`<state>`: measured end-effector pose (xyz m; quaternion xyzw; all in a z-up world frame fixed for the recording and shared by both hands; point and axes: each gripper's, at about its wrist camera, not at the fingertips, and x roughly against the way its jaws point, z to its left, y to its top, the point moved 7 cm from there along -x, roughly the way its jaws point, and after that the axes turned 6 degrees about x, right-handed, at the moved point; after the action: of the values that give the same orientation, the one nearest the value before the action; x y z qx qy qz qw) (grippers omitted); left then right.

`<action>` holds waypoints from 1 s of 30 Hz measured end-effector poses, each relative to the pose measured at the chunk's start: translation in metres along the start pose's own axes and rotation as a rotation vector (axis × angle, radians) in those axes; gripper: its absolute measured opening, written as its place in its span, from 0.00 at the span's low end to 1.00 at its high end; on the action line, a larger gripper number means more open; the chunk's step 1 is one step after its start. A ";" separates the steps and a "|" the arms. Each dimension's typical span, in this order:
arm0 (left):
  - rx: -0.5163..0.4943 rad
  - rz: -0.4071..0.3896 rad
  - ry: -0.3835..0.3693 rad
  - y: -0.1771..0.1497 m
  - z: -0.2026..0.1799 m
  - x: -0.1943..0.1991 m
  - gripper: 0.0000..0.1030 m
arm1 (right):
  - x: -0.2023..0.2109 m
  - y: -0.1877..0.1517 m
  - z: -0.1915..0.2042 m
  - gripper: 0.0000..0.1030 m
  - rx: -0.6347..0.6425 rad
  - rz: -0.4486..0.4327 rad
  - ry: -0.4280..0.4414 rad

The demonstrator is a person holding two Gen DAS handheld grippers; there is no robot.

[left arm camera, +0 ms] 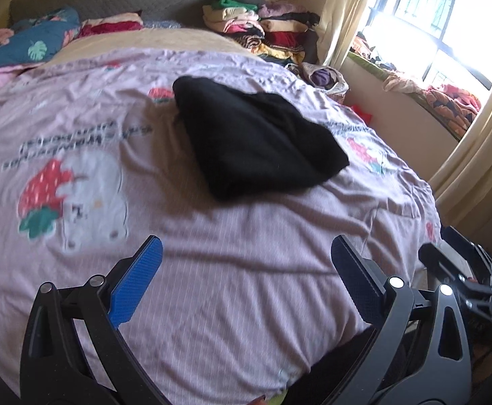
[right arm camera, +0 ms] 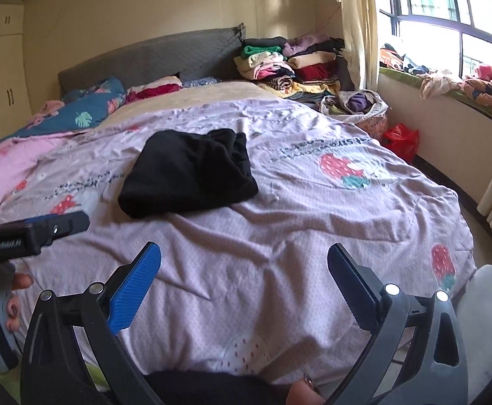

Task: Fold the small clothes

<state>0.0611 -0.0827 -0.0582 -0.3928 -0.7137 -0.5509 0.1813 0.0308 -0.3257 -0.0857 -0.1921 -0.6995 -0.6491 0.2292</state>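
The black garment (right arm camera: 188, 177) lies on the lilac bed cover (right arm camera: 313, 222) as a compact folded bundle, so this piece looks finished. Both the left tongs (left arm camera: 246, 270) and the right tongs (right arm camera: 244, 270) gape wide and hold nothing, hovering on the near side of the garment, well apart from it. Beyond the garment a stack of folded clothes (right arm camera: 289, 64) rises; whether more pieces remain cannot be told.

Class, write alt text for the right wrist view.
A folded black garment lies on a pink strawberry-print bedspread, beyond the open, empty right gripper. Stacked clothes sit by the headboard.
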 end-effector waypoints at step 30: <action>0.012 0.032 0.052 -0.010 0.015 -0.003 0.91 | -0.003 -0.012 0.004 0.96 0.005 0.044 -0.021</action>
<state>0.0580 -0.0708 -0.0710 -0.3888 -0.7057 -0.5536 0.2108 0.0262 -0.3227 -0.0978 -0.2135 -0.6991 -0.6401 0.2366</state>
